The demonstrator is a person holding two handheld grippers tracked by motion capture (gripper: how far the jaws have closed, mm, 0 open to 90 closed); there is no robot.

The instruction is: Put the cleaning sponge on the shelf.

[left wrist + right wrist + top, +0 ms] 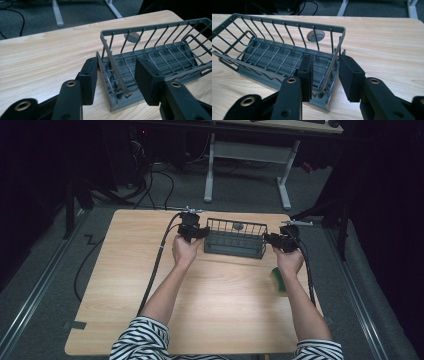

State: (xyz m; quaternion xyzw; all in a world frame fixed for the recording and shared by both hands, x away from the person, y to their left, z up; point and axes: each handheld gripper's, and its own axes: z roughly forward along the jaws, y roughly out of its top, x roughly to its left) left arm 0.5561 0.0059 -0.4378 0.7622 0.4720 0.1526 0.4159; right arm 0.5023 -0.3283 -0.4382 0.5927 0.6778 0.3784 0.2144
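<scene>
1. Black pads of the left tool (115, 80) straddle the near end wall of the grey wire basket (155, 55): one pad outside, one inside, jaws part-spread with a gap on each side, so nothing is pinched yet.
2. The right tool (323, 75) stands the same way at the opposite end of the wire basket (274, 50), its jaws astride the end wires and not visibly pressing (a sliver of gap shows by each pad).
3. From above, the wire basket (235, 238) sits flat on the desk (125, 285) toward its far edge, between the left tool (192, 231) and the right tool (280, 240); a green sponge (276, 279) lies nearer, by the right forearm.
4. The step in hand looks like a two-handed grasp of the basket's ends.
5. Next, I judge, both tools must press together on the end walls evenly before any lift, or the basket could tilt.
</scene>
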